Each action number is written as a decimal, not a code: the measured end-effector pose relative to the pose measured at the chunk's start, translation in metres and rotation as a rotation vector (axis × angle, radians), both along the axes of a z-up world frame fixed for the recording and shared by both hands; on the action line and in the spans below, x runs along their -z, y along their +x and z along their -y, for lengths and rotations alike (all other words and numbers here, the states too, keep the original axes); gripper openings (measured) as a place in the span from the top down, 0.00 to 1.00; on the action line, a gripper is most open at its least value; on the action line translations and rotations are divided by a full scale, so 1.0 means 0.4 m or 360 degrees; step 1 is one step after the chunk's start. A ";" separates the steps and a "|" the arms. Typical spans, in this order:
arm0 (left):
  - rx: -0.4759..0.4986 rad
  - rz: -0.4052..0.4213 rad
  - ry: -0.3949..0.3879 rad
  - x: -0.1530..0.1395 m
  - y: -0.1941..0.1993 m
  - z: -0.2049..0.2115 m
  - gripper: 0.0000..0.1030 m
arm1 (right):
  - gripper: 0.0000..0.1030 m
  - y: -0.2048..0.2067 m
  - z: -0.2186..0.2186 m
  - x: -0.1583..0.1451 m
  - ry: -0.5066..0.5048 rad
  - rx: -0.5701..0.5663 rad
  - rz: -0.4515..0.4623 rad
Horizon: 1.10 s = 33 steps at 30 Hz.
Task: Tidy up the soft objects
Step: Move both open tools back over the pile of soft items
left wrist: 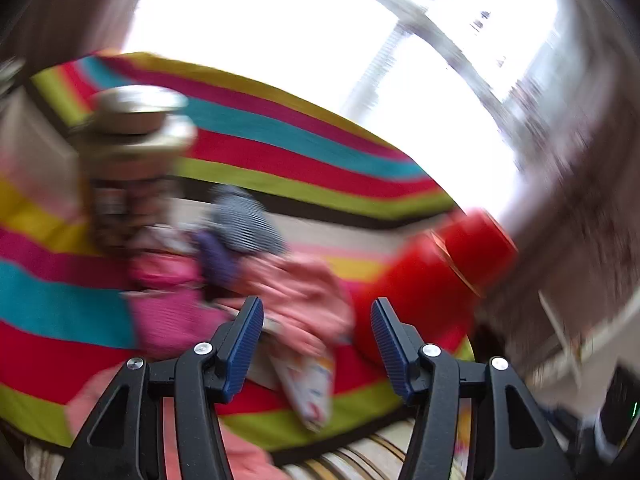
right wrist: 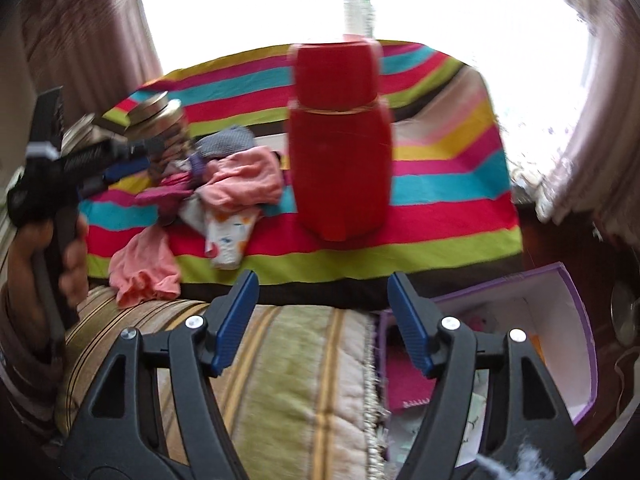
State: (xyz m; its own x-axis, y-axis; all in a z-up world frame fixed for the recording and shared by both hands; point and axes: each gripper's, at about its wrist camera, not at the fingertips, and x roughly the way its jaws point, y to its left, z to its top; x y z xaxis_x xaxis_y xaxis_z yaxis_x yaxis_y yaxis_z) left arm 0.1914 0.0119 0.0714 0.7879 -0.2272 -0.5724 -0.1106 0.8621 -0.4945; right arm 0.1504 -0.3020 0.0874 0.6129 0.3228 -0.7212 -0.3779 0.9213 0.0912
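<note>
Bright window light backed the rainbow-striped blanket (right wrist: 440,184), where a heap of pink and patterned soft clothes (right wrist: 236,184) lay ahead-left of the empty, parted right gripper (right wrist: 322,292), awaiting sorting, the left gripper (left wrist: 316,320) likewise agape, empty.

Woven striped cloth (right wrist: 440,184); soft pink garments (right wrist: 244,184); glossy red plastic flask (right wrist: 340,160); ribbed blue gripper pads (right wrist: 236,320); matt purple cardboard box (right wrist: 568,312).
</note>
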 end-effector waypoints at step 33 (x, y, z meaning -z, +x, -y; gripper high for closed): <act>-0.0047 -0.0884 0.0221 0.295 -0.105 -0.119 0.19 | 0.21 0.222 -0.347 0.119 -0.0123 -0.0246 -0.0135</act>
State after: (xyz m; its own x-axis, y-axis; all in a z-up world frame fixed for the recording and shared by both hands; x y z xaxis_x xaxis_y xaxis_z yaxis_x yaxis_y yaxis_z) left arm 0.1494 0.0596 -0.0466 0.3651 -0.1025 -0.9253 -0.3467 0.9075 -0.2373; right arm 0.2391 -0.1632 0.0399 0.4963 0.3501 -0.7945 -0.5093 0.8585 0.0601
